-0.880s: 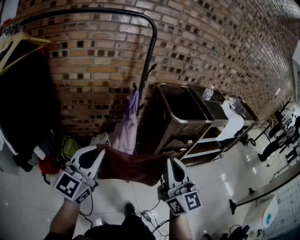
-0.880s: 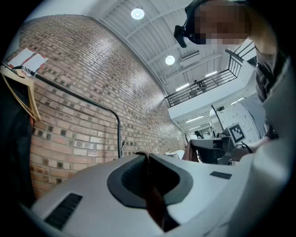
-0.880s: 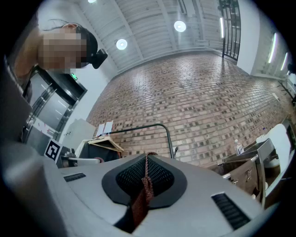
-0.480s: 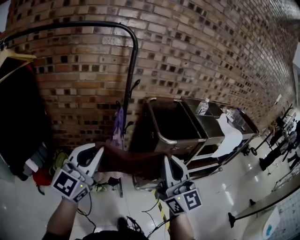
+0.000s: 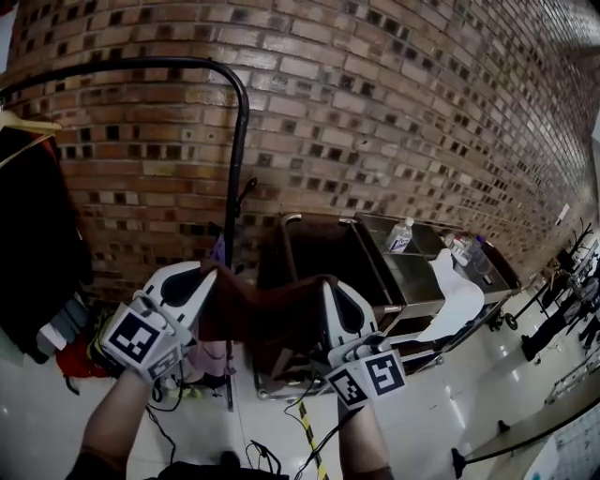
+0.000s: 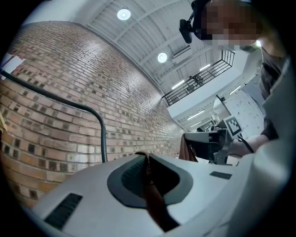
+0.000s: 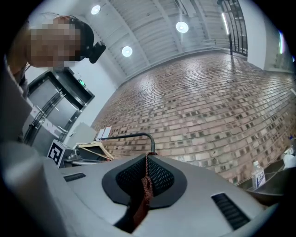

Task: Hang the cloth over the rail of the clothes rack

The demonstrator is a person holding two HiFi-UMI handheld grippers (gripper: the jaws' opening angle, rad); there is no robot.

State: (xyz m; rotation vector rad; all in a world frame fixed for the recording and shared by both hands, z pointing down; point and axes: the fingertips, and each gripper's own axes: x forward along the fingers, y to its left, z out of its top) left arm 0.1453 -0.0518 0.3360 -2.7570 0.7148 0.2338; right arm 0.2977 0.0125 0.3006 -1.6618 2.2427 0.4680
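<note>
Maroon fabric cloth [image 5: 272, 314] is pinched at both ends by left gripper [image 5: 212, 274] and right gripper [image 5: 329, 287] jaws, below the black tubular clothes-rack rail [image 5: 141, 67]; draping not yet done.

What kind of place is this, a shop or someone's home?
Likely a large indoor hall or workspace: a tall brick wall, a clothes rack beside a metal cart on glossy floor, and a high ceiling with round lights.

At lower centre, the left gripper [image 5: 204, 277] and right gripper [image 5: 330, 292], side by side and tilted slightly up, each pinch the cloth [image 5: 267, 314].
</note>
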